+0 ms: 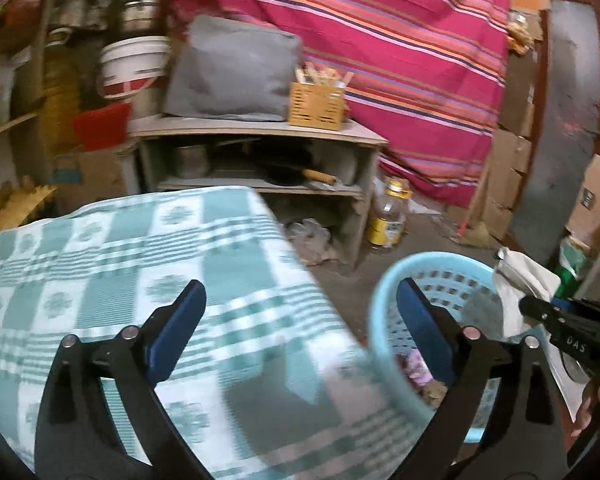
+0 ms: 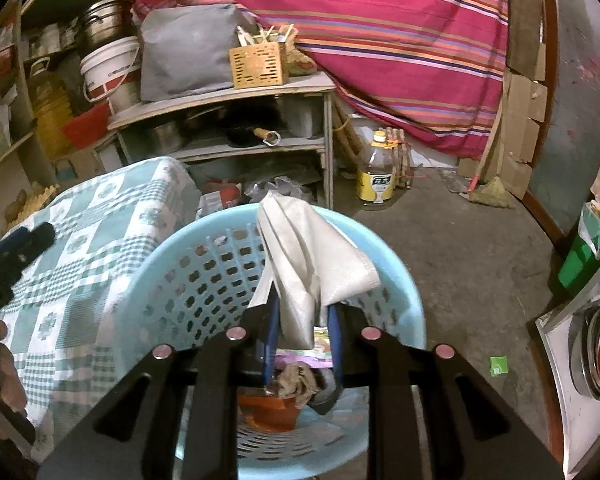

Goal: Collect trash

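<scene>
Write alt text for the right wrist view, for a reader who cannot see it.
The right gripper holds a crumpled white cloth over a light blue perforated basket that already has scraps in it. A green checked tablecloth lies to its left, cluttered shelves behind.

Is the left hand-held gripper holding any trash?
No, the left hand-held gripper stands wide open with nothing between its fingers.

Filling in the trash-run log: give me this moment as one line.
left gripper: jaws open, empty, over green checked tablecloth | right gripper: shut on crumpled white cloth above pale blue perforated plastic basket | basket: holds trash
</scene>
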Demonstrator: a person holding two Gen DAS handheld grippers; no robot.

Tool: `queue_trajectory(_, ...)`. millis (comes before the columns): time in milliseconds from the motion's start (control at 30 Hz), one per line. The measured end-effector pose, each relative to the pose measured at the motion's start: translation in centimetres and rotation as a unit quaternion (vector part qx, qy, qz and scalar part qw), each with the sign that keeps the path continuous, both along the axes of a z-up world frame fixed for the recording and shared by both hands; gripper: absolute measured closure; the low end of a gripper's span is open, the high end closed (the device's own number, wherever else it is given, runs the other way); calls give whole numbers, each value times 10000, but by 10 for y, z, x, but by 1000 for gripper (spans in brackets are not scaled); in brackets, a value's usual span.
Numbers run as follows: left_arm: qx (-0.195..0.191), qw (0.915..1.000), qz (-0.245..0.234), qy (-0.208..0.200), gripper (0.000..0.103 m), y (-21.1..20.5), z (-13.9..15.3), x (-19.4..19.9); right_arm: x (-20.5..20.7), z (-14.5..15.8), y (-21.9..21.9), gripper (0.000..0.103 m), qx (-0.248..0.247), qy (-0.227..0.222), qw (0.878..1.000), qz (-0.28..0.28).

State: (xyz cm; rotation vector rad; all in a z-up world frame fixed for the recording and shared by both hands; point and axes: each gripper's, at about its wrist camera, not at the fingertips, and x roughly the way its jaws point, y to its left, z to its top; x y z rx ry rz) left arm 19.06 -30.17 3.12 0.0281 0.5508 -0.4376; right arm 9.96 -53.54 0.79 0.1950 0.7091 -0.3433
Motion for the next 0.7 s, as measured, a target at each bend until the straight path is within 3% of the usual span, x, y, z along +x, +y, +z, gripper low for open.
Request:
queue_trajectory(67, 1, 9999, 142, 4, 7, 12, 1, 1, 5, 0, 7, 78, -25, 42, 10000, 29)
queue_trajectory(100, -19, 9998, 221, 6, 6, 18, 2, 0, 9, -1, 11, 72, -48, 92, 9999, 33)
queue_trajectory(167, -51, 9995, 306, -7, 6, 27, 3, -1, 14, -4, 18, 47, -146, 208, 9997, -7)
queue_trajectory(200, -45, 9994, 334, -15, 6, 33, 5, -2, 16, -5, 20, 27, -221, 237, 9995, -63)
queue_trajectory(233, -41, 9994, 355, -29, 6, 38, 6, -3, 17, -6, 22, 23, -296, 243, 9992, -106)
queue_trajectory(467, -44, 9980, 555, -285, 6, 84, 25, -23, 18, -3, 39, 15, -382, 237, 9988, -180)
queue_trajectory(600, -165, 9963, 726, -430, 6, 119, 38, -39, 8, 14, 61, 8, -325, -61, 9994, -32)
queue_trajectory(700, -50, 9940, 883, -637, 5, 144, 46, -54, 1, 26, 89, 5, -333, -317, 9988, 177)
